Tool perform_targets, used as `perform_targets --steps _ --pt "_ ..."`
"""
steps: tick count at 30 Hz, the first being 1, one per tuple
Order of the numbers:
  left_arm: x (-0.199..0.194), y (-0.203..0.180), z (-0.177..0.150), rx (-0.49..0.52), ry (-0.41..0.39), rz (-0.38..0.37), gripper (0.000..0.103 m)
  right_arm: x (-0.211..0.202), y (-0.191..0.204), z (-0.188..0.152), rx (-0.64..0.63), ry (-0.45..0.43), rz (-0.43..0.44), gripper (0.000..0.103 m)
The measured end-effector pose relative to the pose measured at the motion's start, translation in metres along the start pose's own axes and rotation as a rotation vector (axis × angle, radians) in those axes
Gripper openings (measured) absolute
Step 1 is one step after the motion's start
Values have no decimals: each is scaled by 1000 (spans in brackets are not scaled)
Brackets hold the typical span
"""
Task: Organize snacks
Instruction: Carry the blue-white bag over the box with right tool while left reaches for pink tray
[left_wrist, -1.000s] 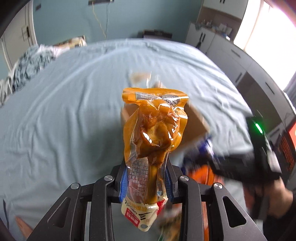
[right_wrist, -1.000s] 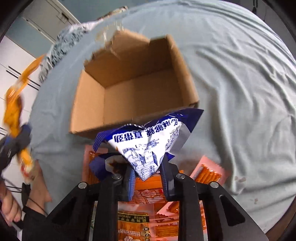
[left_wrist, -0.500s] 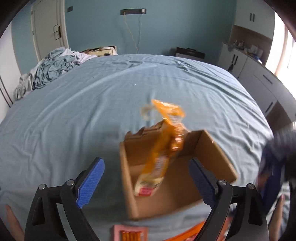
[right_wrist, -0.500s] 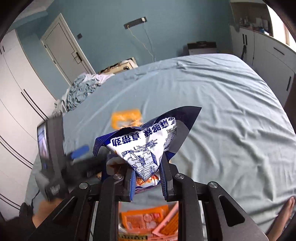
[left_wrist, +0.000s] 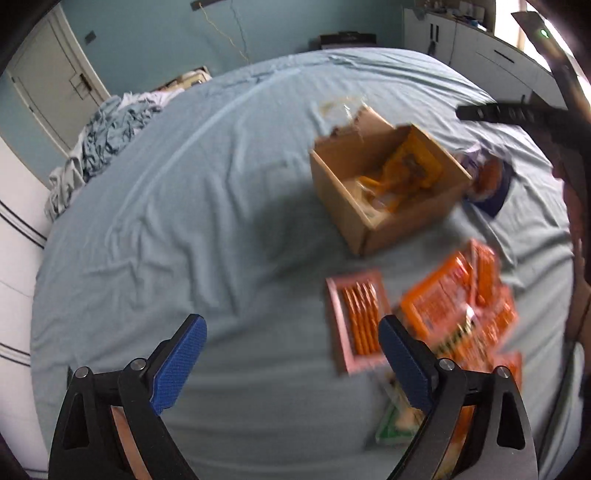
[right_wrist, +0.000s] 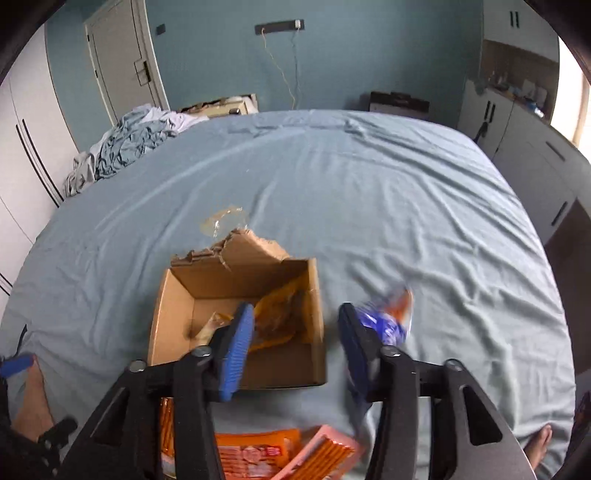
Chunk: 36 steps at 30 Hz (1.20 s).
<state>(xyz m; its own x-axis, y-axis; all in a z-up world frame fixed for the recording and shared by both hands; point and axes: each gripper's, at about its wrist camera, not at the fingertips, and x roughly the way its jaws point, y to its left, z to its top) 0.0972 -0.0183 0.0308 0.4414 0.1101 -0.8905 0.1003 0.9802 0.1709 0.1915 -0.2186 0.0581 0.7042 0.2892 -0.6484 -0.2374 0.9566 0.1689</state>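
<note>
Blue packet lies beyond the opening right gripper, outside its jaws

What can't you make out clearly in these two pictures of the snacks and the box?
- Blue packet: blurred in the right wrist view, half behind the cardboard box in the left.
- Orange snack pile: motion blur hides labels; the tongs cover part.
- Yellow pouch: print too small.
</note>
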Motion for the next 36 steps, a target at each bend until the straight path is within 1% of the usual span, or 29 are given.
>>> perform_targets --steps 1,2,4,5,6,7,9,11,12,14,16,17,18,20,22,24,27,31,32,33,34,35,36 --pt "-4 -2 -5 -3 14 -15 96 -4 -1 -3 13 11 -6 71" --pt "-7 -5 -9 -6 25 -29 97 -10 -4 -8 32 35 -8 73" --pt "-11 -9 -16 -20 27 -52 99 -23 -9 -16 63 101 9 73" --pt "-12 -11 -20 -31 18 -67 99 -28 -12 -16 66 128 21 73" --pt "-13 -13 -24 -41 10 -79 99 -39 -17 -24 63 164 22 73" --pt "-14 -13 -28 -50 6 -88 99 -47 -25 -24 67 178 7 73" --pt "-9 -10 -36 -73 20 -123 99 -64 -43 -29 105 172 -28 74" --pt "-4 -7 -42 -71 56 -137 99 -70 -67 -36 181 167 -65 83" --pt "0 -5 -43 -68 71 -139 98 -66 -79 -41 220 181 -79 84" --pt "3 -2 -46 -63 80 -143 98 -49 -78 -41 273 245 -93 84" --pt "6 -1 -50 -48 76 -131 98 -21 -88 -50 324 329 -90 84" --pt "8 -2 -53 -34 73 -118 99 -5 -89 -41 342 347 -82 84" --pt "11 -3 -55 -17 75 -110 98 8 -91 -43 368 362 -71 84" --pt "16 -4 -57 13 82 -107 99 25 -98 -28 386 364 -47 84" --pt "23 -7 -59 38 88 -109 98 45 -100 -17 368 361 -33 84" --pt "29 -11 -59 60 91 -110 99 71 -98 -8 331 370 -20 84" --pt "41 -16 -59 83 107 -104 99 126 -90 -3 249 435 -29 84" --pt "63 -18 -53 79 157 -118 99 177 -71 4 168 448 -28 84" --pt "71 -17 -48 73 168 -117 99 182 -72 5 188 426 2 84" --pt "78 -16 -44 65 174 -109 99 188 -77 9 243 397 33 84" --pt "87 -14 -37 50 183 -97 99 194 -80 8 257 412 29 82" --pt "98 -11 -30 29 198 -89 99 198 -83 7 271 423 63 76" --pt "110 -8 -22 4 216 -89 99 204 -86 4 307 442 135 62"
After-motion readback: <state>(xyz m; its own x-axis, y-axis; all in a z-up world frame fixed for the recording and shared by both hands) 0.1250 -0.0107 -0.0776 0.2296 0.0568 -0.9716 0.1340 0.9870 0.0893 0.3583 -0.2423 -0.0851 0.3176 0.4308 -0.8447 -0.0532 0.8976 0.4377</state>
